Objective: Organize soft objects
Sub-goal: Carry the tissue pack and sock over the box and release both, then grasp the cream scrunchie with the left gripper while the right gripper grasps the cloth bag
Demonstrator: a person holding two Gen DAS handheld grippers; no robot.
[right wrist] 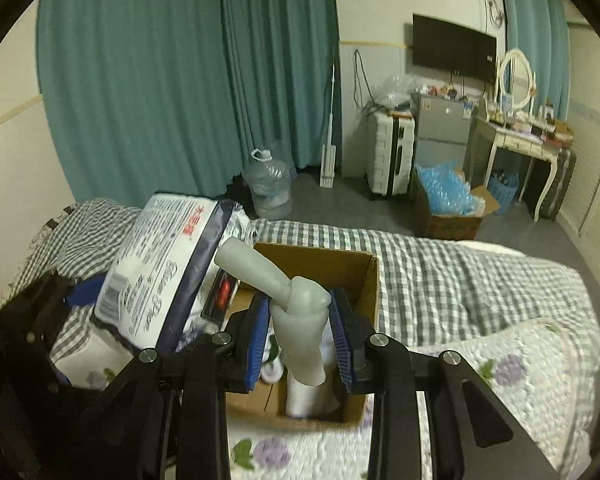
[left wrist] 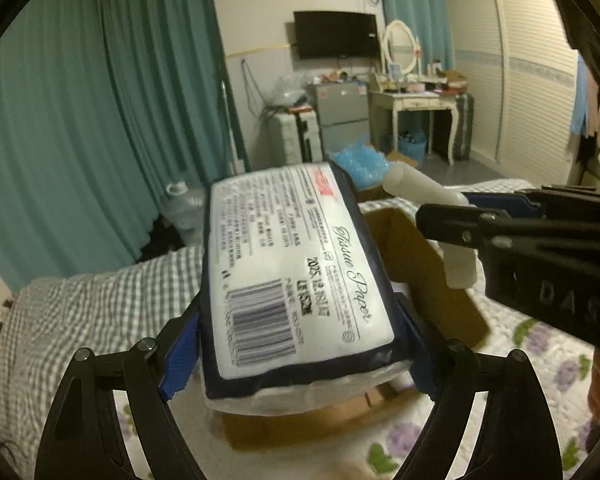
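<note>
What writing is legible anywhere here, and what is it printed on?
"Tissue Paper": tissue pack held in the left gripper.
"2025": same pack; the digits after it are blurred.
"DAS": right gripper body.
Barcode digits, small print, red logo: too blurred to read.

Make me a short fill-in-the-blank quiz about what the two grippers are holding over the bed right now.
1. The left gripper is shut on a pack of ____ paper.
2. The right gripper is shut on a pale, bent ____.
3. Below both sits an open ____ box on the bed.
4. The curtains behind are ____ in colour.

Missing words: tissue; tube; cardboard; teal
</note>
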